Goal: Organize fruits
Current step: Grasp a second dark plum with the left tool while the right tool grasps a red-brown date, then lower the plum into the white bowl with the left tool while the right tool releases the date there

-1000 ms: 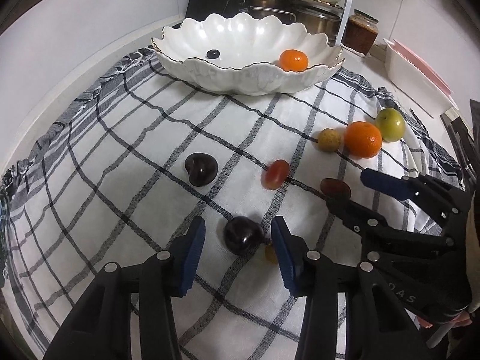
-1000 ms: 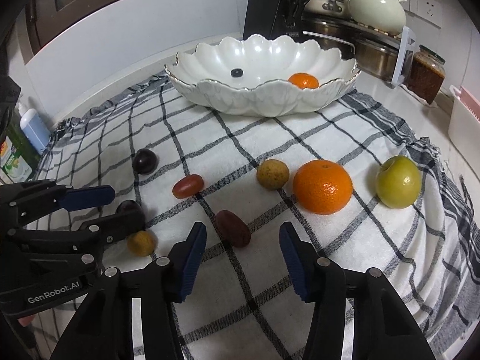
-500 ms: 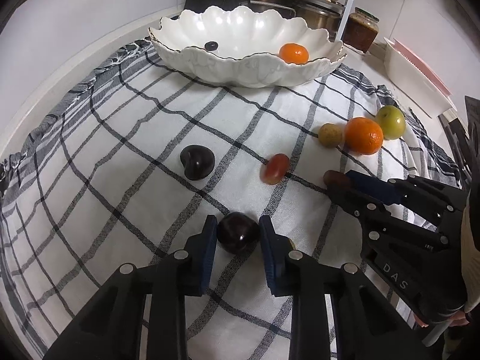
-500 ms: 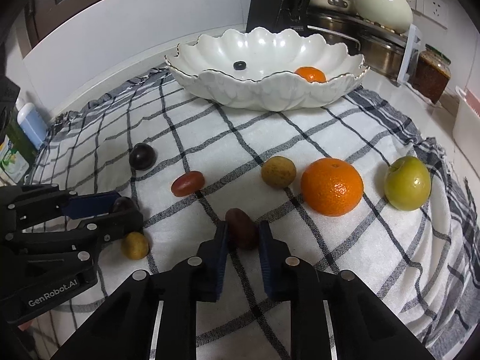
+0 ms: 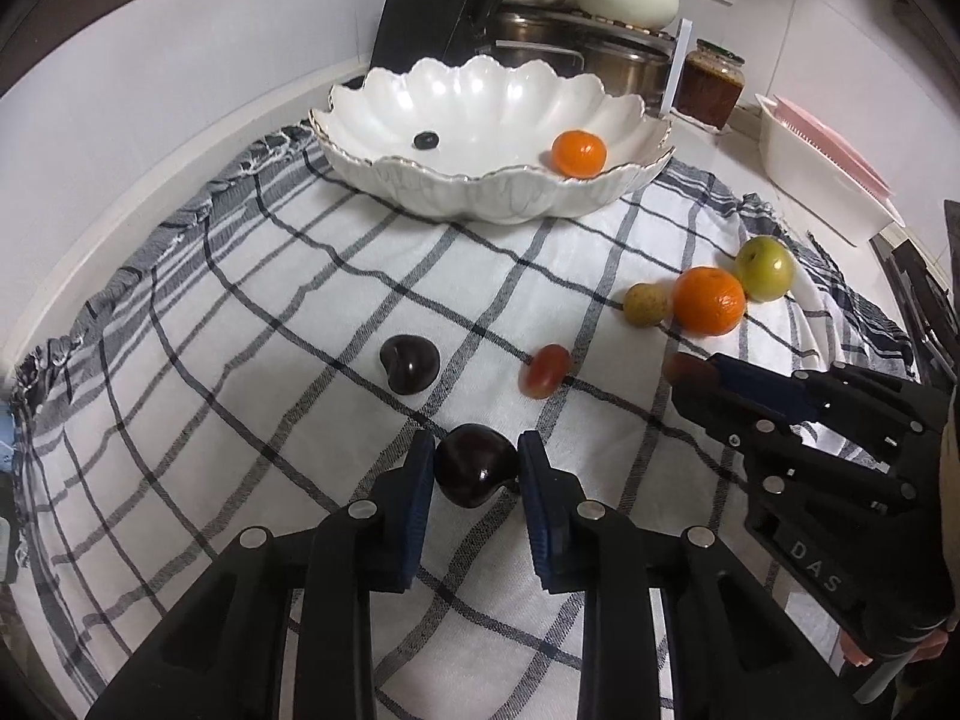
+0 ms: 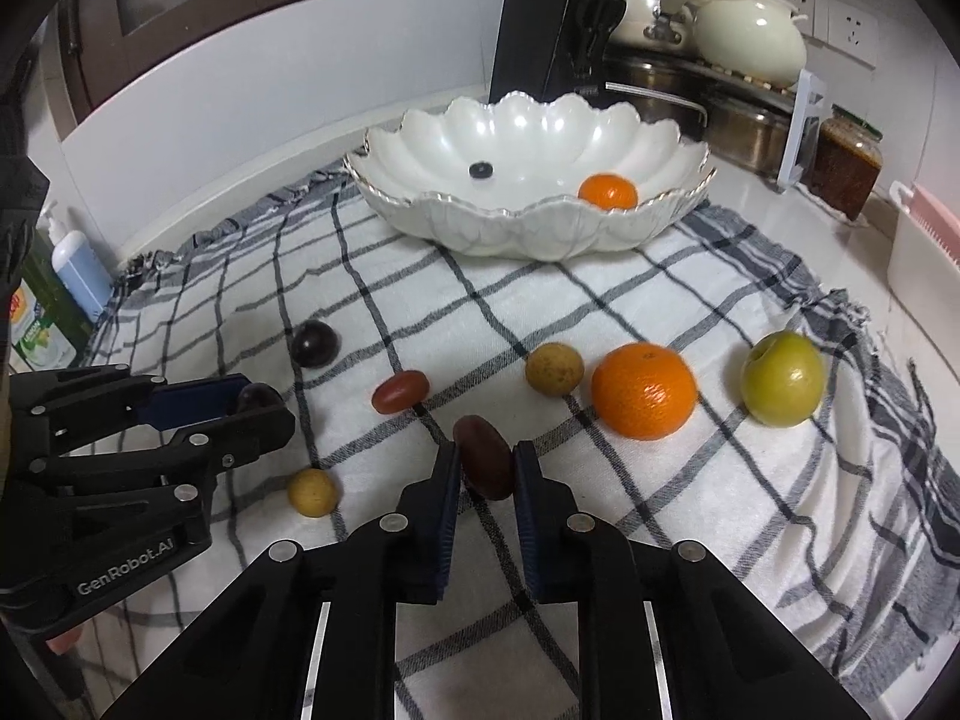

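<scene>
My left gripper (image 5: pixel 475 468) is shut on a dark plum (image 5: pixel 474 473), a little above the checked cloth (image 5: pixel 270 360). My right gripper (image 6: pixel 486 468) is shut on a dark red oblong fruit (image 6: pixel 483 456), also lifted. The white scalloped bowl (image 5: pixel 480 198) at the back holds a small orange (image 5: pixel 578 152) and a dark berry (image 5: pixel 426 140). On the cloth lie another dark plum (image 5: pixel 409 363), a red grape tomato (image 5: pixel 546 369), a small yellow-brown fruit (image 5: pixel 645 304), a large orange (image 5: pixel 709 300) and a green fruit (image 5: pixel 765 267). A small yellow fruit (image 6: pixel 312 492) lies near the left gripper (image 6: pixel 252 402).
A black knife block (image 6: pixel 552 42), steel pots (image 6: pixel 672 90), a cream teapot (image 6: pixel 750 36) and a jar (image 6: pixel 846 168) stand behind the bowl. A white and pink rack (image 5: pixel 822 180) is at the right. Bottles (image 6: pixel 54 300) stand at the left edge.
Both grippers closed from open: the left on the dark plum, the right on the dark red fruit. Both have since risen a little with their fruit.
</scene>
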`<state>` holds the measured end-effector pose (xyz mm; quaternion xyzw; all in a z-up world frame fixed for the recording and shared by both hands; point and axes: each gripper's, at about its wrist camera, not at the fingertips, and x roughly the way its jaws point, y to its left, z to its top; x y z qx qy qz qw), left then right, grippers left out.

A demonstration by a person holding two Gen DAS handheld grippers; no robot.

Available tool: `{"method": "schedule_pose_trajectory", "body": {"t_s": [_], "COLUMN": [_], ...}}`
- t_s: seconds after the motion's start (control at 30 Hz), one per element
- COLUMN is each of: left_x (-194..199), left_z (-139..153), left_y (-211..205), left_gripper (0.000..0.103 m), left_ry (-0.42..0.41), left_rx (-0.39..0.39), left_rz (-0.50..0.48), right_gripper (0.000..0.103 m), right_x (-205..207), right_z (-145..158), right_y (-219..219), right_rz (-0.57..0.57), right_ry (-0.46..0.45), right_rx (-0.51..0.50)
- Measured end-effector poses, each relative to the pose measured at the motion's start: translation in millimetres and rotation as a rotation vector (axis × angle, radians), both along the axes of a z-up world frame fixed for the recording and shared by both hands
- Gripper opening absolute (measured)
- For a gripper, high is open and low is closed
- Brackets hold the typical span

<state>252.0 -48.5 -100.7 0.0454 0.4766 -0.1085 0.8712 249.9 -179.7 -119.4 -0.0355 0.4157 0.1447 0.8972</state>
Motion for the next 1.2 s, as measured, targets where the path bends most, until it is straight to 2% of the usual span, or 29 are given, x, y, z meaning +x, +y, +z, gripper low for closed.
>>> {"method": "schedule_pose_trajectory", "body": {"t_s": [0.3,0.7,1.0,1.2], "left_x": [-10,-9,9,32], "left_z": [29,84,115,130], "left_y": [-3,-4,-5,-5], "left_gripper": [0.028,0.028,0.028,0.028], "left_ry": [-0.076,-0.214,-0.285,-0.299], "left_rx": [-0.014,-0.031,-0.02,-0.018], "left_rz": [-0.014,-0.036,-0.044,-0.045], "right_gripper": [0.019,0.019,0.019,0.019], "right_x": [-12,-15,1,28], "right_z": [36,82,111,126], "right_y": [-3,-3,-2,0], "right_rz": [-0.008,-0.014,-0.01,-0.01], "right_ry": [-0.076,-0.175,-0.23,-0.235], "right_rx": [0.011,0.031,0.047,0.06]}}
